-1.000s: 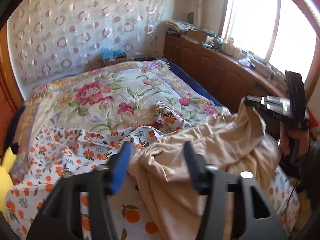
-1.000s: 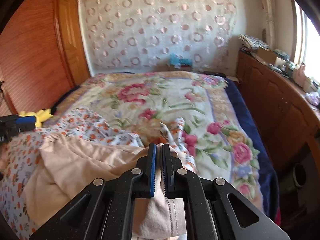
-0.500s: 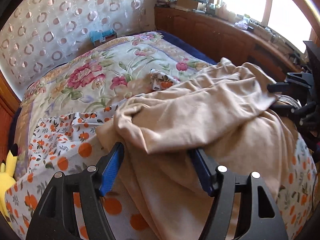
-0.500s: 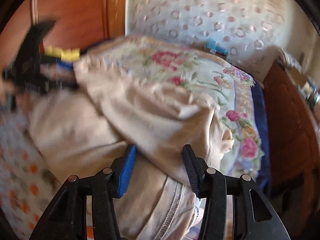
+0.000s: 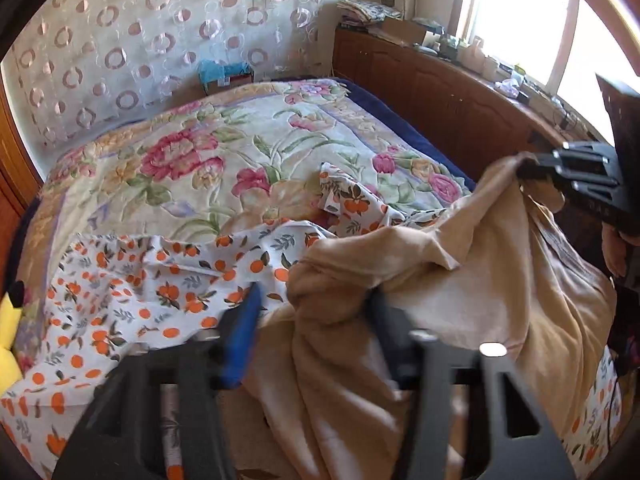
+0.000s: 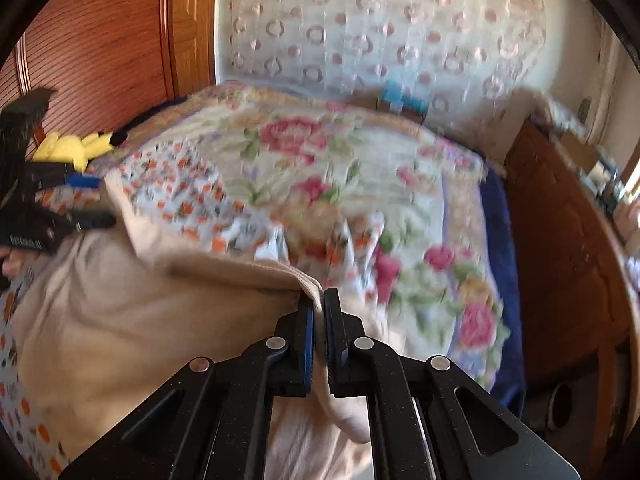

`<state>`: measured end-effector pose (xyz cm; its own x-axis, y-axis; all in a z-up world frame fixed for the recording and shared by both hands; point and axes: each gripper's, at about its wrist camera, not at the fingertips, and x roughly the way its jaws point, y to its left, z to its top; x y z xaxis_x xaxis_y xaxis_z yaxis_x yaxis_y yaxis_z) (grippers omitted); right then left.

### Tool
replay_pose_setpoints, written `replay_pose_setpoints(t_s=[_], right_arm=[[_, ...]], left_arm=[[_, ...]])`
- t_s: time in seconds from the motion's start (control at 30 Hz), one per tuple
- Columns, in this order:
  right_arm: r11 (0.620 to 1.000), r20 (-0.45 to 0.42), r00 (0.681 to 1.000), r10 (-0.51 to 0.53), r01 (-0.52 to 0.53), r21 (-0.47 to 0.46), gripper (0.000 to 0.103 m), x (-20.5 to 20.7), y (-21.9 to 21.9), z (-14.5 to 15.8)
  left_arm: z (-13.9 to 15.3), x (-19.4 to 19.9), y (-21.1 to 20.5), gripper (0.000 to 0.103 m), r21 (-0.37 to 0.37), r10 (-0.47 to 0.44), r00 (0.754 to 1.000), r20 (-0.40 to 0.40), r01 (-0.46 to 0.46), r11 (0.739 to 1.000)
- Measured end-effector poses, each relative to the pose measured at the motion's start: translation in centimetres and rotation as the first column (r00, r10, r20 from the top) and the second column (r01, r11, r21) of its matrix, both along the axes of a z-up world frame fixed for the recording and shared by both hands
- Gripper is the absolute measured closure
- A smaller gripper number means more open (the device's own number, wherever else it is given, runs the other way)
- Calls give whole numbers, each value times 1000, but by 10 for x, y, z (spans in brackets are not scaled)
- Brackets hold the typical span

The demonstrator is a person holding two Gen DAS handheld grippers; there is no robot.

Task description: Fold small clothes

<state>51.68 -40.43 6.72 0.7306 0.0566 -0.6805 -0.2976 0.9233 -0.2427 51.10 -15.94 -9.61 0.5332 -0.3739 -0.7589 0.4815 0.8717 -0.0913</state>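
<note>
Beige, soft-napped cloth, the beige garment (image 5: 460, 280), lies crumpled at 5 o'clock on the bed, over an orange-print fabric (image 5: 132, 280) that is thin and wrinkled. Left gripper (image 5: 316, 320): jaws have just been closing; a bunched fold of the garment sits between the blue pad and the dark one, but whether the pads press it cannot be told through the blur. Right gripper (image 6: 318, 320): jaws together, clamped on a hemmed edge of the beige garment, which drapes down between the black fingers. Quilted floral bedspread (image 5: 248, 148) spreads toward 12 o'clock. Yellow plush toy (image 5: 8, 332) rests at 9 o'clock of the left view.
</note>
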Motion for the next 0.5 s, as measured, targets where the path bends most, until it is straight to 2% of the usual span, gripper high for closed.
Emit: replay_pose_setpoints(t_s=[0.03,0.07,0.1,0.13,0.2,0.3,0.4,0.43,0.47,0.5], right_arm=[[1000,19,1000,-2,2,-11,99,1,6,2],[1000,24,1000,-4,4,-15,99,-2,9,0],[1000,34,999,-6,6,-22,99,-6,14,-2],[1000,42,999,-4,6,-30,99,-6,19,-3],[999,39,999,-11,13,-44,99,-5,23,-9],[999,34,999,-32,33,-23,99,-2,23,-13],[998,24,998,-56,56,31,98,-11,17,-3],[995,20,997,-74,72,61,93,-18,12,2],[992,22,995,-93,91,83,81,-26,8,4],[988,34,993,-109,105,114,75,-38,1,9]], left_arm=[[-2,0,0,73,-13,-9,1000,-10,8,1000],[-3,-1,-1,78,-18,-21,1000,-16,21,1000],[-4,-3,-2,90,-23,-35,999,-15,35,999],[-3,-6,-2,94,-27,-42,999,-8,42,999],[2,-11,2,96,-9,-23,999,38,24,1000],[18,-12,17,96,-24,59,993,105,-56,998],[24,-8,24,96,-26,76,992,101,-74,997],[24,-6,27,96,-32,86,992,90,-84,996],[25,-5,28,96,-34,90,993,78,-87,996],[25,-5,29,95,-37,93,994,60,-91,995]])
